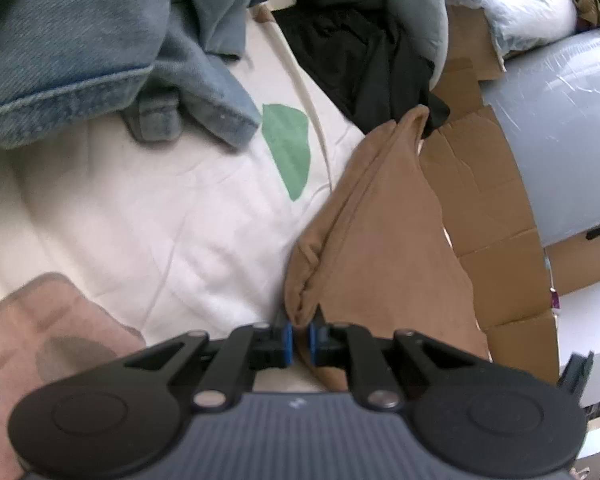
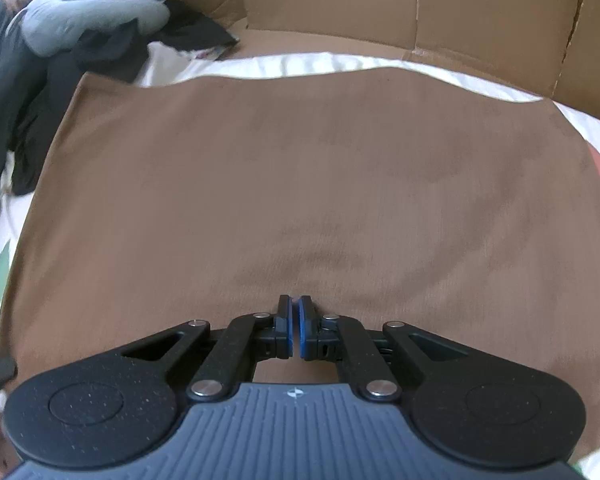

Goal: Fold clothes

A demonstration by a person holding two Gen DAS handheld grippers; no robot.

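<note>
A brown garment [image 1: 380, 248] lies on a white bed sheet [image 1: 140, 216]. In the left wrist view my left gripper [image 1: 300, 338] is shut on a bunched corner of the brown garment, which runs away from the jaws toward the upper right. In the right wrist view the brown garment [image 2: 300, 184] spreads flat and wide across the sheet. My right gripper [image 2: 296, 330] is shut, its blue pads nearly touching, right at the garment's near edge; whether cloth is pinched between them is not clear.
Blue jeans [image 1: 80, 52] are piled at the upper left, black clothing [image 1: 360, 52] behind. Flattened cardboard [image 1: 496, 208] and a grey cylinder [image 1: 568, 136] lie to the right. Cardboard walls [image 2: 380, 4] stand beyond the garment, grey and black clothes [image 2: 92, 24] at far left.
</note>
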